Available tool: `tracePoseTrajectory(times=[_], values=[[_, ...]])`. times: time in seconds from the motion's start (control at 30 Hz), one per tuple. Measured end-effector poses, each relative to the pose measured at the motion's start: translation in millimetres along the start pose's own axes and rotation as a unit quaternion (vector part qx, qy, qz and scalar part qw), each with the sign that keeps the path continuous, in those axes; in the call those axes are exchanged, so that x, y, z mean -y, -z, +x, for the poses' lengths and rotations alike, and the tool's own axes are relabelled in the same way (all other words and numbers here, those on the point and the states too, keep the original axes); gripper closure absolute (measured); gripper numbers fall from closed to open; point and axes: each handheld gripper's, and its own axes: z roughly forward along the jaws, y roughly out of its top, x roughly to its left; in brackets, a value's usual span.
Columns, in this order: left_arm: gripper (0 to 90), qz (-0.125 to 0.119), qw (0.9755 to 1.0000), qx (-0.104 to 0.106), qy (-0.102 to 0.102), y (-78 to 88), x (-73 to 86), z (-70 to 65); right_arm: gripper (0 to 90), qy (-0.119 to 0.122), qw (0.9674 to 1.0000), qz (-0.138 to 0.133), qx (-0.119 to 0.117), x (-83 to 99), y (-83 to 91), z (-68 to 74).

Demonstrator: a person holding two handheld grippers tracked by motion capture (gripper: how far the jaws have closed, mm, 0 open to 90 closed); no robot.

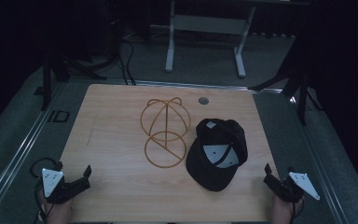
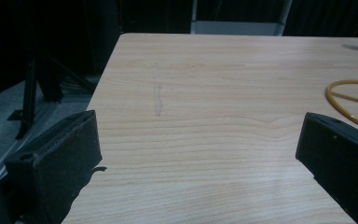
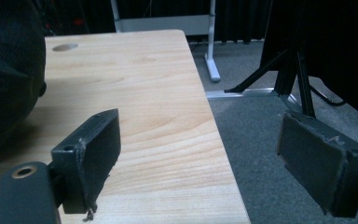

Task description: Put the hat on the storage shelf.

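A yellow wire hat stand (image 1: 165, 131) lies in the middle of the wooden table (image 1: 116, 135). Just right of it rests a black cap (image 1: 217, 153), upside down, with white labels showing inside. My left gripper (image 1: 73, 170) sits at the table's near left corner, open, with bare wood between its jaws (image 2: 200, 126). An arc of the wire stand (image 2: 349, 99) shows beyond its right jaw. At the near right corner my right gripper (image 1: 278, 171) is open and straddles the table's right edge (image 3: 198, 121). The cap (image 3: 4, 84) bulks at that view's left.
A round cable hole (image 1: 203, 100) sits near the table's far edge. Black stand legs rise on the left (image 1: 46, 81) and right (image 1: 302, 95) of the table. A white desk frame (image 1: 170, 46) and cables (image 1: 127, 60) lie beyond on grey carpet.
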Motion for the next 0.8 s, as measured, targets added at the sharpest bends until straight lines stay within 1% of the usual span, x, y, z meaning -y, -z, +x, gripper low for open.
tracePoseTrajectory(times=[0.07,0.1,0.13,0.2,0.23,0.27,0.3,0.33,0.37,0.4,0.43,0.47,0.5,0.53,0.57,0.6,0.63,0.67,0.7,0.73,0.77,0.8], values=[[0.4,-0.002,1.0,-0.002,-0.001,0.6,-0.3,-0.8,13.4,0.002,1.0,0.003,-0.001,-0.2,-0.5,0.2],[0.4,-0.002,1.0,-0.002,0.002,0.9,-0.8,-1.3,13.5,0.002,1.0,0.006,-0.002,-0.3,-0.6,0.2],[0.4,-0.003,0.9999,-0.007,0.008,1.1,-1.4,-2.6,13.5,-0.004,0.9999,0.009,-0.004,-0.3,-0.3,-0.9],[0.4,0.001,0.9998,-0.008,0.017,1.6,-2.6,-4.6,13.5,-0.009,0.9999,0.01,-0.006,-0.2,0.3,-2.1],[0.4,0.001,0.9998,-0.008,0.017,1.6,-2.6,-4.6,13.5,-0.009,0.9999,0.01,-0.006,-0.2,0.3,-2.1],[0.4,0.006,0.9999,0.0,0.013,3.2,-3.0,-7.7,13.4,-0.012,0.9999,0.01,-0.006,0.1,1.7,-3.2],[0.4,0.006,0.9999,0.0,0.013,3.2,-3.0,-7.7,13.4,-0.012,0.9999,0.01,-0.006,0.1,1.7,-3.2],[0.4,0.005,1.0,0.003,0.001,3.4,-2.8,-10.7,13.4,-0.009,0.9999,0.012,-0.006,0.0,2.4,-3.4],[0.4,0.009,0.9999,0.005,-0.006,3.1,-2.8,-12.7,13.4,-0.007,0.9999,0.012,-0.006,-0.3,3.2,-3.4],[0.4,0.011,0.9997,0.012,-0.02,1.7,-2.3,-17.8,13.4,-0.012,0.9995,0.021,-0.019,-3.2,4.1,-4.4],[0.4,0.011,0.9997,0.012,-0.02,1.7,-2.3,-17.8,13.4,-0.012,0.9995,0.021,-0.019,-3.2,4.1,-4.4],[0.4,0.025,0.9994,0.021,-0.011,0.3,-2.9,-20.0,13.5,-0.022,0.9988,0.026,-0.036,-8.3,6.2,-5.2],[0.4,0.025,0.9994,0.021,-0.011,0.3,-2.9,-20.0,13.5,-0.022,0.9988,0.026,-0.036,-8.3,6.2,-5.2],[0.4,0.039,0.9983,0.036,0.023,-0.8,-3.7,-19.0,13.4,-0.019,0.9986,0.026,-0.041,-16.3,9.9,-4.1],[0.4,0.039,0.9983,0.036,0.023,-0.8,-3.7,-19.0,13.4,-0.019,0.9986,0.026,-0.041,-16.3,9.9,-4.1],[0.4,0.05,0.9966,0.048,0.045,-1.2,-5.1,-17.3,13.4,-0.01,0.9987,0.022,-0.045,-26.5,14.7,-2.1],[0.4,0.05,0.9966,0.048,0.045,-1.2,-5.1,-17.3,13.4,-0.01,0.9987,0.022,-0.045,-26.5,14.7,-2.1],[0.4,0.05,0.9975,0.034,0.035,-0.3,-6.3,-17.8,13.5,-0.002,0.9986,0.013,-0.052,-37.6,20.2,0.7],[0.4,0.05,0.9975,0.034,0.035,-0.3,-6.3,-17.8,13.5,-0.002,0.9986,0.013,-0.052,-37.6,20.2,0.7],[0.4,0.057,0.9977,0.024,0.025,0.1,-7.2,-18.9,13.4,0.0,0.9978,0.013,-0.066,-49.4,24.2,4.2],[0.4,0.057,0.9977,0.024,0.025,0.1,-7.2,-18.9,13.4,0.0,0.9978,0.013,-0.066,-49.4,24.2,4.2],[0.4,0.062,0.9976,0.026,0.019,0.0,-7.5,-20.0,13.4,0.001,0.9968,0.009,-0.079,-61.3,28.2,8.3]])
